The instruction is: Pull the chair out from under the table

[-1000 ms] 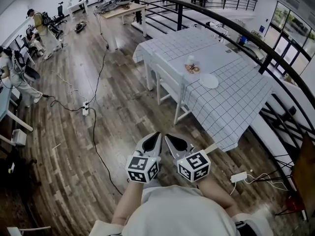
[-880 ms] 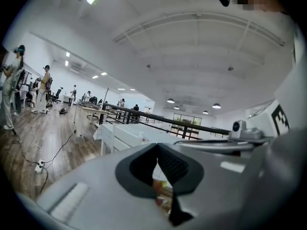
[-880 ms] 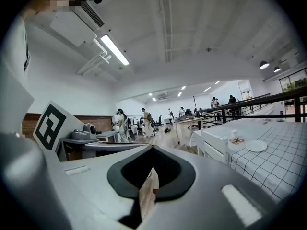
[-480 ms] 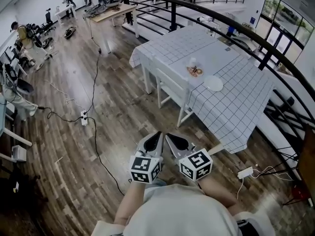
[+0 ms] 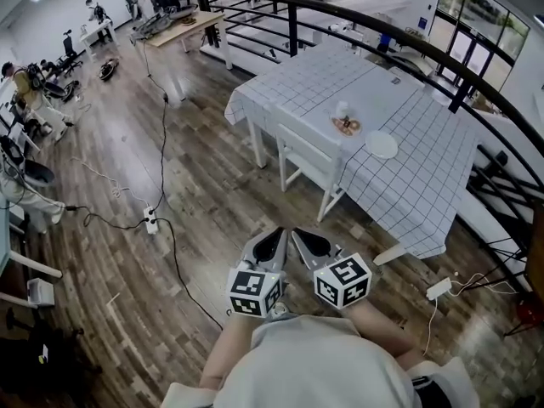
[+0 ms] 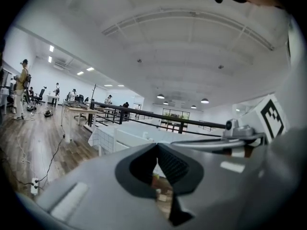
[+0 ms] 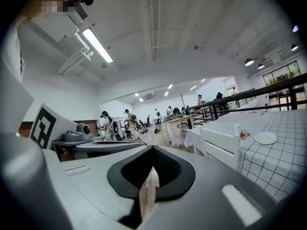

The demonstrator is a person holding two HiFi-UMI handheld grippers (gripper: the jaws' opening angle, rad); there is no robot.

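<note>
The white chair (image 5: 308, 155) stands pushed in under the table (image 5: 425, 177), which wears a white gridded cloth. The chair's back faces me, well ahead of both grippers. My left gripper (image 5: 274, 232) and right gripper (image 5: 298, 233) are side by side close to my body, above the wooden floor. Both are shut with nothing between the jaws. In the right gripper view the chair (image 7: 218, 145) shows at the right beside the cloth. The left gripper view catches the chair's back (image 6: 128, 138) just over the shut jaws.
On the table are a white plate (image 5: 382, 145), a small dish (image 5: 346, 126) and a cup (image 5: 342, 109). A black railing (image 5: 399, 41) runs behind the table. Cables and a power strip (image 5: 151, 221) lie on the floor at left, a white adapter (image 5: 439, 289) at right. People work at far desks.
Both grippers, still shut and side by side, have travelled forward with me. The power strip has slid down the picture, and the table and chair have shifted a little to the right.
</note>
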